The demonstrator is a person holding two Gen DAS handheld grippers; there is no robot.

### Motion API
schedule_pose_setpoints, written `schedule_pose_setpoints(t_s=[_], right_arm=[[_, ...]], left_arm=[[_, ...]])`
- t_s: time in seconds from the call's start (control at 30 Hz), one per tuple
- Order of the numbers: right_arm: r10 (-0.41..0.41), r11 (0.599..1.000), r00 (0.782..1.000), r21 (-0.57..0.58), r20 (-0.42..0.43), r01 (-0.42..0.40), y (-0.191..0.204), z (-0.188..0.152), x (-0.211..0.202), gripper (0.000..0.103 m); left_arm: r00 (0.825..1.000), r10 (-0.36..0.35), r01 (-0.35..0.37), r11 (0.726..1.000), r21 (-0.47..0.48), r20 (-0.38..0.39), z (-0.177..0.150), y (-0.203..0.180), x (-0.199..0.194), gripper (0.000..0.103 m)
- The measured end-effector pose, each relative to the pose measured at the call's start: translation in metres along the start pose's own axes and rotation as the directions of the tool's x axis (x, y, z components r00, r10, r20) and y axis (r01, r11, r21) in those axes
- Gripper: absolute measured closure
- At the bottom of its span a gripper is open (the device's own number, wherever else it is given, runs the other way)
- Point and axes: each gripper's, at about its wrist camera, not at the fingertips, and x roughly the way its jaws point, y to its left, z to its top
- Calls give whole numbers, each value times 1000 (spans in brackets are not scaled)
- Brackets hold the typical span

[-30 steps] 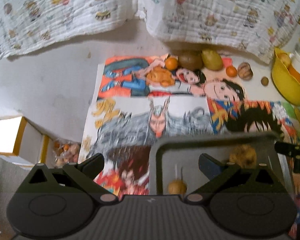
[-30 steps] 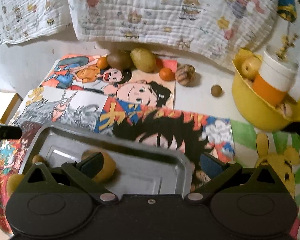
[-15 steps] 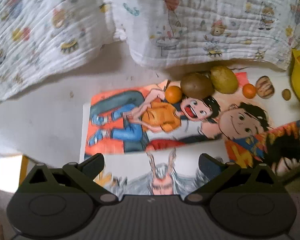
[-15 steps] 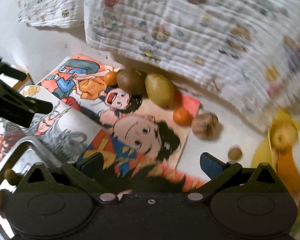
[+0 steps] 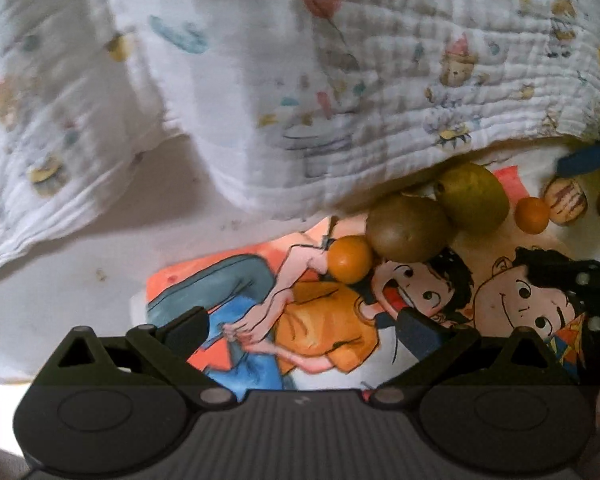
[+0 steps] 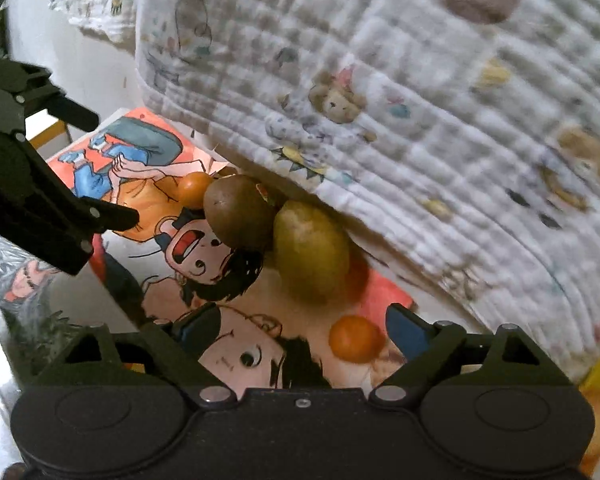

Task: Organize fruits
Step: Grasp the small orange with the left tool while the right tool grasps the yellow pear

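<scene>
I have both grippers reaching in toward the row of fruit at the far edge of the cartoon poster (image 5: 312, 320), and neither one carries anything. My left gripper (image 5: 302, 330) stands wide, with only the printed paper showing between its fingers. My right gripper (image 6: 300, 330) is also spread but its jaws are closing; a small orange fruit (image 6: 356, 338) lies on the poster just inside the right-hand finger, and I cannot see the pads touching it.

Most of the sorting looks to be ahead of me, as far as these views show. The fruit in sight lies loose on the poster under the hanging hem of the printed muslin cloth (image 5: 380, 92). From left to right in the left wrist view there is a small orange (image 5: 350, 258), touching a brown kiwi-like fruit (image 5: 408, 226), which leans against a larger yellow-green fruit (image 5: 474, 196). Further right, and apart from these, is the second small orange, the one my right gripper is over. Beside that sit a striped, walnut-like thing (image 5: 566, 202) and a small brown round one at the picture's edge.

At the far right of the right wrist view a yellow shape is blurred; I cannot tell what it holds. No container with sorted fruit is clearly visible now, so I judge this a fresh pick, with the nearest orange the likely next piece and at least six pieces waiting.
</scene>
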Motion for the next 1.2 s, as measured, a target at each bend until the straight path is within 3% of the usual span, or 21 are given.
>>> schedule_pose_setpoints(t_s=[0.13, 0.43, 0.7, 0.97, 1.2], right_arm=[[10, 998, 1000, -59, 11, -10, -3, 9, 12, 17], [37, 998, 999, -43, -20, -38, -14, 15, 39, 32], [47, 998, 999, -45, -6, -47, -22, 20, 45, 39], [69, 995, 998, -73, 7, -69, -24, 27, 51, 43], [72, 994, 997, -86, 12, -71, -18, 29, 58, 47]], left_arm=[[1000, -9, 7, 995, 95, 23, 0, -5, 11, 3], [999, -37, 32, 987, 158, 27, 5, -8, 29, 13], [998, -61, 56, 979, 196, 19, 3, -8, 40, 34], [995, -99, 90, 953, 289, 17, 7, -11, 51, 51], [992, -129, 120, 950, 287, 11, 16, -15, 58, 65]])
